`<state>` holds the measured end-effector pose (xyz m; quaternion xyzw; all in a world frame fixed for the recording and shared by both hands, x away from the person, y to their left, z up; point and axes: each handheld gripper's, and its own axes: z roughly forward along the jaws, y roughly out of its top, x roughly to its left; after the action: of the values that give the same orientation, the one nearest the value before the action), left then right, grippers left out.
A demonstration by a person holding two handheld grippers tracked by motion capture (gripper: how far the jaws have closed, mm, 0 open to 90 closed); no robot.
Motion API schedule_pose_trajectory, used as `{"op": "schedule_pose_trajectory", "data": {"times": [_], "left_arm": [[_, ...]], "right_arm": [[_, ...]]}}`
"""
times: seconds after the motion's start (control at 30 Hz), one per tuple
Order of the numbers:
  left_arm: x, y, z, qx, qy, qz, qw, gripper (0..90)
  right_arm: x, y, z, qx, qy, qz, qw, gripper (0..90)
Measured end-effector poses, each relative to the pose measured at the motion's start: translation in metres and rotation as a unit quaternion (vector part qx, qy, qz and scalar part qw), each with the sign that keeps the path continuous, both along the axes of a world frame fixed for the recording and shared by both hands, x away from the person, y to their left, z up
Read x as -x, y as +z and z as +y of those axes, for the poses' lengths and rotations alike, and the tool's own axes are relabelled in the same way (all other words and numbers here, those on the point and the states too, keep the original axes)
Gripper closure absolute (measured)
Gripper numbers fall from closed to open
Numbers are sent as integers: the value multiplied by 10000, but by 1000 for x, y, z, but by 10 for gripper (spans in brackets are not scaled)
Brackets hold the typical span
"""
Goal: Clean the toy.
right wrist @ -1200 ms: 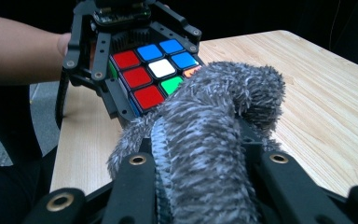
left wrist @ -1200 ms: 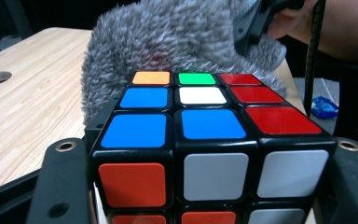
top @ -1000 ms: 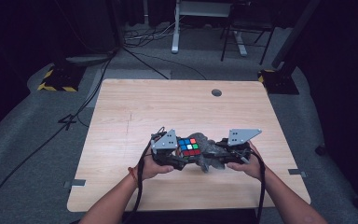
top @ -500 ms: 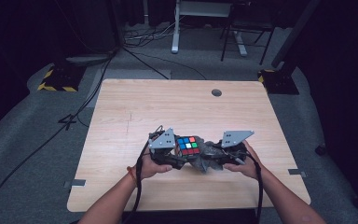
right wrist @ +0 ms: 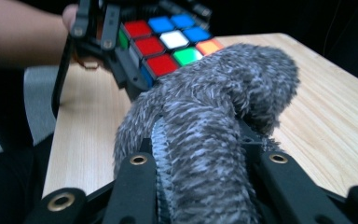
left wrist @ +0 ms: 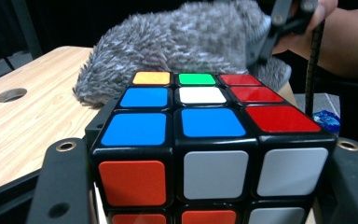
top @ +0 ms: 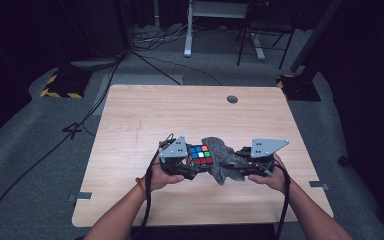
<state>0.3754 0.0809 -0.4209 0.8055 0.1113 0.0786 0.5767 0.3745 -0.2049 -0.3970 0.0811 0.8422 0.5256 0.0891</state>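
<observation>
A scrambled Rubik's cube (top: 200, 155) is clamped between the jaws of my left gripper (top: 194, 167) near the table's front edge. In the left gripper view the cube (left wrist: 209, 135) sits between the two black jaws, showing blue, white and red stickers on top. My right gripper (top: 228, 167) is shut on a grey fuzzy cloth (top: 219, 150). The cloth (right wrist: 214, 121) bulges out over its jaws and rests against the cube's (right wrist: 168, 39) far side. Behind the cube, the cloth (left wrist: 186, 42) shows in the left gripper view.
The wooden table (top: 180, 115) has a round cable hole (top: 232, 99) near its far edge. On the grey floor beyond it stand a desk frame (top: 187, 30), a chair (top: 260, 35), loose cables and yellow-black striped bases (top: 60, 85).
The right gripper with the cloth moved in and down beside the cube half a second ago, then came back up and slightly right. The left gripper and cube stayed still.
</observation>
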Motion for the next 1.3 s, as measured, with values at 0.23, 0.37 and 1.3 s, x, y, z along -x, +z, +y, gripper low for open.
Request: {"op": "schedule_pose_trajectory", "data": {"times": [0.23,0.37,1.3], "left_arm": [[1,3,2,133,-8,10,9999,336],[2,6,2,205,-65,-4,9998,336],[-2,1,3,102,10,55,9999,336]], "right_arm": [[2,-15,15,504,203,13,9985,692],[-2,-28,24,920,159,140,9955,692],[6,-6,12,437,56,-146,9989,692]]}}
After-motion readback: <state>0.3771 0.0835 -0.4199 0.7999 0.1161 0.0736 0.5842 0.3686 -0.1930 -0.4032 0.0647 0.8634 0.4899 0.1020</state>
